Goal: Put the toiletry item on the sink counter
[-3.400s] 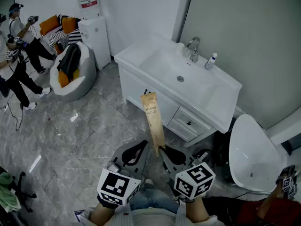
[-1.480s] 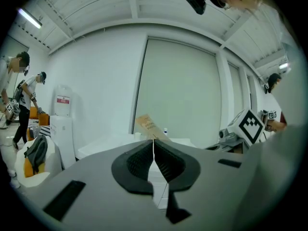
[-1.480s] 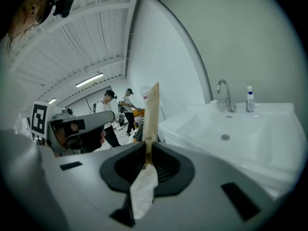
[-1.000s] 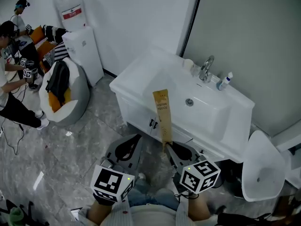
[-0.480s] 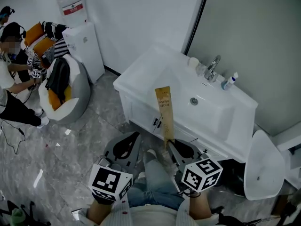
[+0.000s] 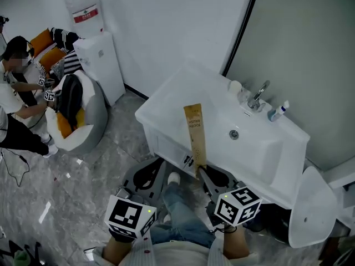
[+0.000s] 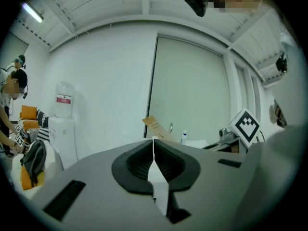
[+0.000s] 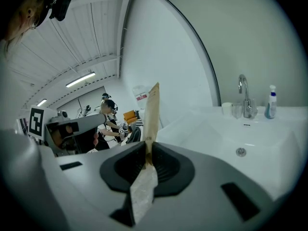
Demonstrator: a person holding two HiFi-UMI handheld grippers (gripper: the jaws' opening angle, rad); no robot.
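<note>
Closer than a second ago, the white sink counter (image 6: 166, 101) now fills the middle of the head view, and the toothbrush box (image 6: 194, 132) overlaps its front edge.

At the left, the left gripper (image 6: 156, 166) hangs low over the grey floor (image 6: 100, 165), jaws pressed together with nothing between them. Just to its right, the right gripper (image 6: 201, 170) pinches the bottom end of the long, thin cardboard box. The box sticks out beyond the jaws, its long axis pointing up and forward toward the counter. It is in the air, not yet set down. Bare counter top lies ahead of the box's free end, with the basin (image 6: 244, 143), tap (image 6: 257, 96) and a small bottle (image 6: 279, 111) further right. The right gripper is the nearer one, so the next move probably calls for a forward reach that lays the box flat.
</note>
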